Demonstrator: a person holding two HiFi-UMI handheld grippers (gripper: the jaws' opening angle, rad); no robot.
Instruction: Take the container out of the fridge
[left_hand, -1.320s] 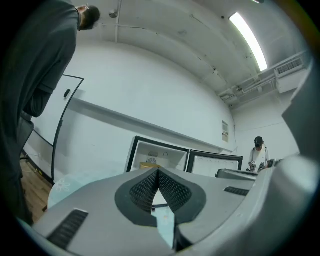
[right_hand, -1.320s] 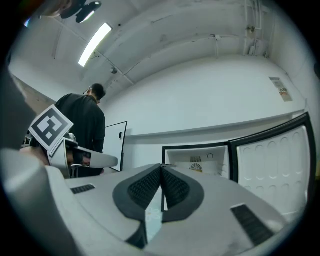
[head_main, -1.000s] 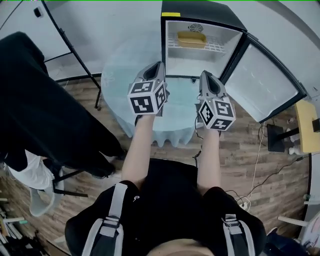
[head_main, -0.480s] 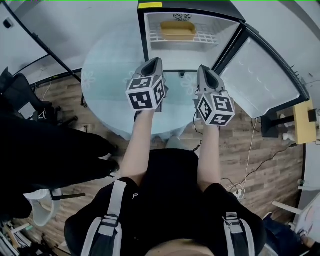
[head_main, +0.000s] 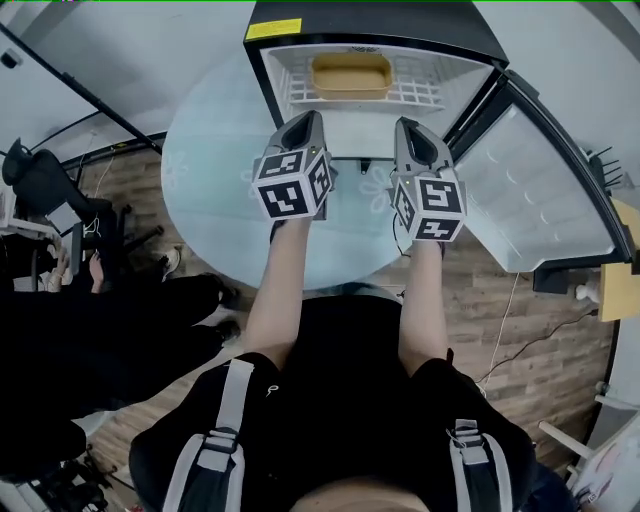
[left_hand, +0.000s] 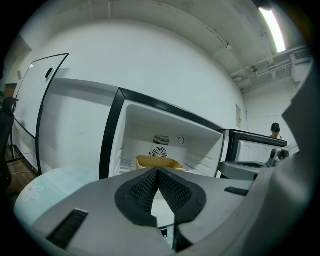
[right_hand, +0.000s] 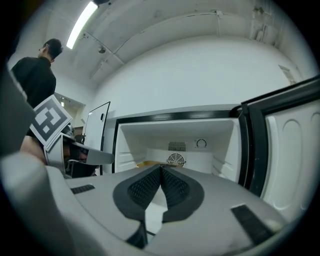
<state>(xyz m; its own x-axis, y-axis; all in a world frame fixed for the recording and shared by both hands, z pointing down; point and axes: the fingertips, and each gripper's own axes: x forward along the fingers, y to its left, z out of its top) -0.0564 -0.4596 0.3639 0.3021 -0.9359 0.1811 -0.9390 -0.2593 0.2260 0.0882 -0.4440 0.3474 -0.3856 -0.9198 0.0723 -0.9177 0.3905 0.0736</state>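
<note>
My left gripper (head_main: 308, 121) and right gripper (head_main: 406, 126): jaws pinched together, empty, over the round table (head_main: 215, 170). Container (head_main: 351, 76) at twelve o'clock, on the open fridge (head_main: 400, 20) shelf. Wood floor (head_main: 520, 330) around.

Looks along the right gripper (right_hand: 160, 167), jaws together on nothing, into the open fridge (right_hand: 220, 150). Catches a sliver of yellow container (right_hand: 147, 163) just above the tips. Finds the door (right_hand: 292, 155) open at right.
</note>
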